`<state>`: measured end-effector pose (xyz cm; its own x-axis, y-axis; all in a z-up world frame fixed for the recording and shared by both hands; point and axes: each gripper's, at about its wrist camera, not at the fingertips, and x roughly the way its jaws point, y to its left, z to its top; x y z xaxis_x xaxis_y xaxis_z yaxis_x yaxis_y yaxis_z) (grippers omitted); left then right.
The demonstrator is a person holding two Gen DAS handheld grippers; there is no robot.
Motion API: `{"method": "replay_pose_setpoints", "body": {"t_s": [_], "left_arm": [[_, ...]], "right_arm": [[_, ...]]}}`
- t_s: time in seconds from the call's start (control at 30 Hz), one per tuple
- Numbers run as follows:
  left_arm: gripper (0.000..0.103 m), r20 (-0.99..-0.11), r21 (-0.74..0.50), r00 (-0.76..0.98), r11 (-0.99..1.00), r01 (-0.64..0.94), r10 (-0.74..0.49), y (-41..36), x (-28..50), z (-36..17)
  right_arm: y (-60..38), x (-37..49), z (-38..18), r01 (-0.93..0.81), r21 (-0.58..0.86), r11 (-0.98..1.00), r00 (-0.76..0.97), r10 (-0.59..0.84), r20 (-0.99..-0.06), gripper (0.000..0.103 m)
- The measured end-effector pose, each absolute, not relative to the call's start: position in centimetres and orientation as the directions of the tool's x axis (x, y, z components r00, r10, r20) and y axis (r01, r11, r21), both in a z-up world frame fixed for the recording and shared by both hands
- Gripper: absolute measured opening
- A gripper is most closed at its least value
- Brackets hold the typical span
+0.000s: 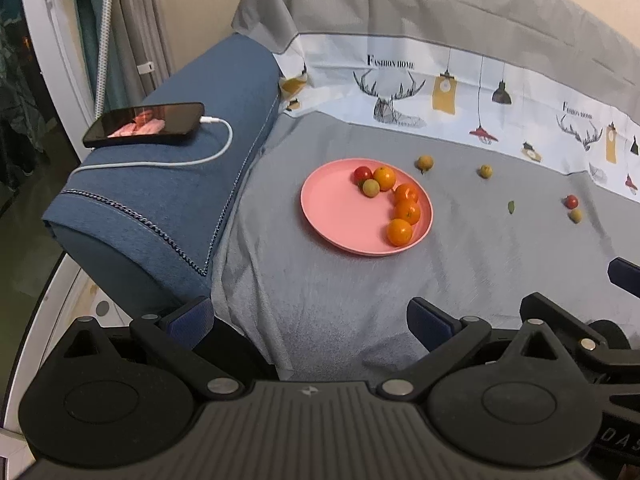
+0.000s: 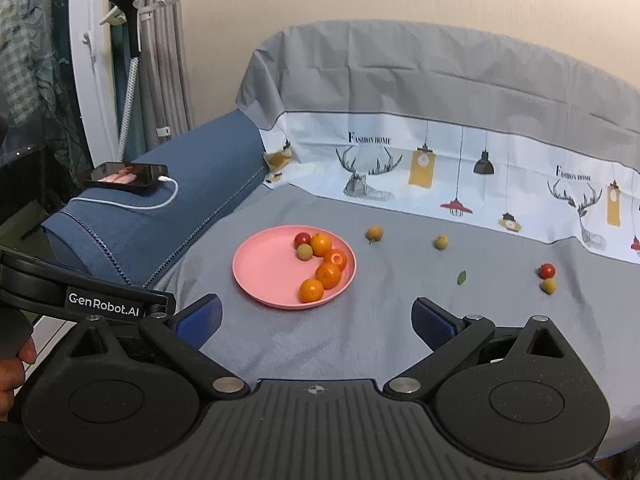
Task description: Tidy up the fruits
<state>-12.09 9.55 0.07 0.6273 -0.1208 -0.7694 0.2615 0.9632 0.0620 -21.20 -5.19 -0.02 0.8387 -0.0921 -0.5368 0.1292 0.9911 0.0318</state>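
Observation:
A pink plate (image 1: pixel 336 216) (image 2: pixel 264 272) lies on the grey cloth and holds several small oranges (image 1: pixel 400 232) (image 2: pixel 311 290), a red cherry tomato (image 1: pixel 362 173) (image 2: pixel 302 239) and a yellowish fruit (image 1: pixel 371 188) (image 2: pixel 304 252). Loose on the cloth to its right are two yellow-brown fruits (image 1: pixel 425 163) (image 1: pixel 485 171) (image 2: pixel 374 233) (image 2: pixel 441 241), and farther right a red tomato (image 1: pixel 571 201) (image 2: pixel 547 270) touches another yellowish fruit (image 1: pixel 575 216) (image 2: pixel 549 285). My left gripper (image 1: pixel 310 320) and right gripper (image 2: pixel 316 318) both stand open and empty, well short of the plate.
A green leaf (image 1: pixel 511 207) (image 2: pixel 461 277) lies between the loose fruits. At left a blue armrest (image 1: pixel 168 200) (image 2: pixel 160 216) carries a phone (image 1: pixel 144 124) (image 2: pixel 126 176) on a white cable. A patterned cloth drapes the backrest behind. A hand (image 2: pixel 16 364) shows at the left edge.

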Motion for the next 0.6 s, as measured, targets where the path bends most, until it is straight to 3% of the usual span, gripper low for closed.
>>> {"method": "replay_pose_setpoints", "body": {"t_s": [0.4, 0.6], "left_arm": [[0.103, -0.819, 0.087, 0.561, 0.94, 0.329, -0.121, 3.9, -5.7, -1.8], [0.103, -0.847, 0.023, 0.504, 0.936, 0.351, -0.169, -0.8, 0.4, -2.6]], "right_arm": [[-10.6, -17.5, -3.1, 0.245, 0.072, 0.967, 0.779, -0.152, -0.608, 0.1], [-15.1, -13.9, -5.3, 0.336, 0.068, 0.939, 0.755, -0.226, -0.615, 0.1]]}}
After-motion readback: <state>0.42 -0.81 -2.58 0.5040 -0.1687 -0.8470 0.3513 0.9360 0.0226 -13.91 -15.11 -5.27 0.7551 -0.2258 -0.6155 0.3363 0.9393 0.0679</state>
